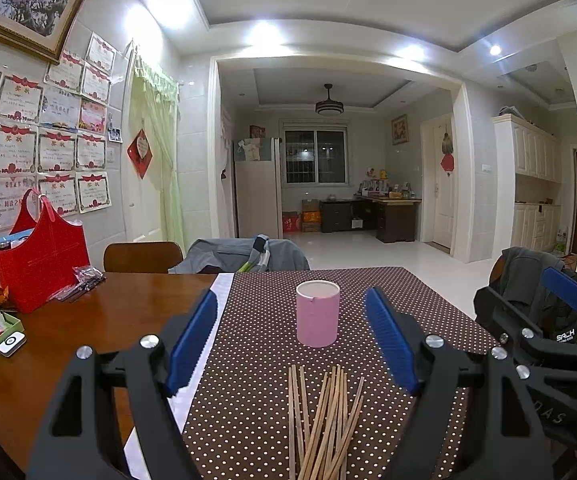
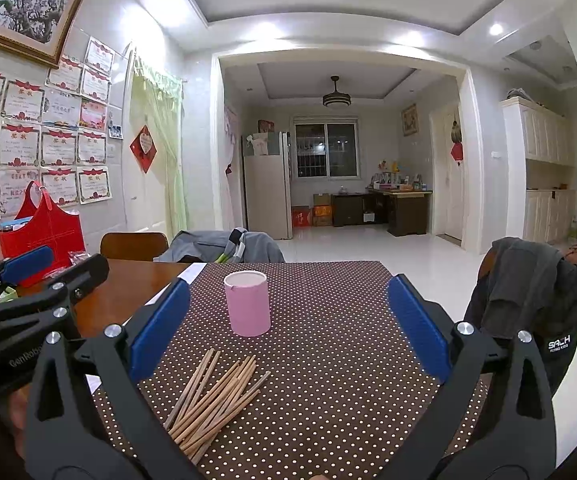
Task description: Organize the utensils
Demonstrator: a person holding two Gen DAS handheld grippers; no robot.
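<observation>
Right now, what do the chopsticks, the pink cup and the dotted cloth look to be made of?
Chopsticks: probably bamboo or light wood; tan, matt, thin straight sticks with no shine.
Cup: possibly paper or card; matt pink wall, pale inside, a thin rim. Plastic cannot be ruled out.
Cloth: looks like printed fabric or vinyl; brown with white dots, lying flat, little gloss.

Setting: a home, dining area opening onto a further living space. Evidence: wooden dining table (image 1: 100,312) with dotted brown cloth (image 1: 328,320), chairs draped with clothing (image 2: 528,292), framed picture (image 1: 36,4) and rows of award certificates (image 1: 36,136) taped on the tiled wall, curtained doorway (image 1: 160,152). Also: refrigerator (image 2: 268,192), barred window (image 2: 326,146), ceiling fan lamp (image 2: 336,98), white cabinets (image 2: 544,160), dark desk (image 2: 404,208).
</observation>
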